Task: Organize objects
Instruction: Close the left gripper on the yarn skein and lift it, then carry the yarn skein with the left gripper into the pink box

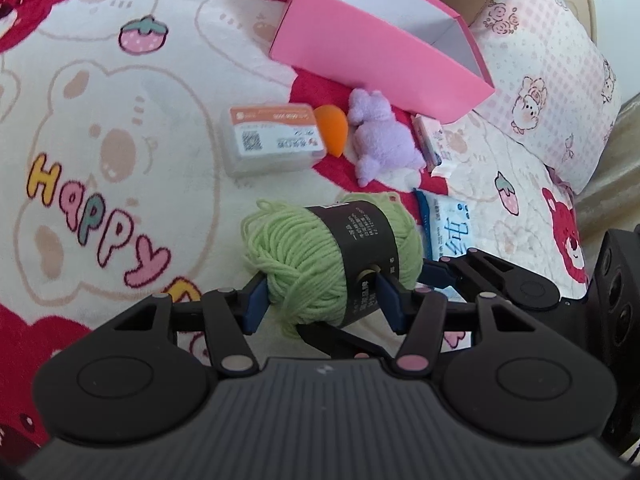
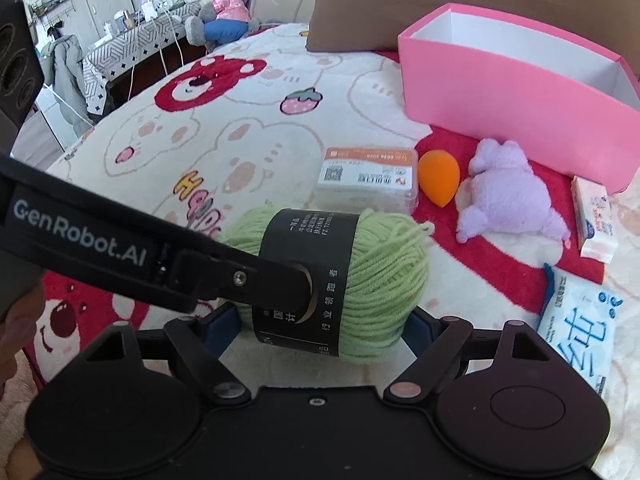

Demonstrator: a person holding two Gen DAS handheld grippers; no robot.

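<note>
A ball of light green yarn [image 1: 296, 248] with a black paper band is squeezed across its middle by the blue pads of my left gripper [image 1: 323, 302], clear of the bedspread. In the right wrist view the left finger [image 2: 280, 284] presses on the band of the yarn [image 2: 384, 280]. My right gripper [image 2: 320, 328] straddles the ball lengthwise with its jaws wide. One right finger [image 1: 432, 271] sits by the ball's end, and I see no squeeze there. An open pink box [image 1: 360, 52] [image 2: 520, 120] stands behind, showing nothing inside.
On the cartoon bedspread lie a clear case with an orange label [image 2: 368, 176], an orange sponge [image 2: 439, 178], a purple plush [image 2: 508, 200], a small tissue pack [image 2: 594, 216] and a blue-white wipes pack [image 2: 576, 328]. A brown pillow [image 2: 400, 0] lies behind the box.
</note>
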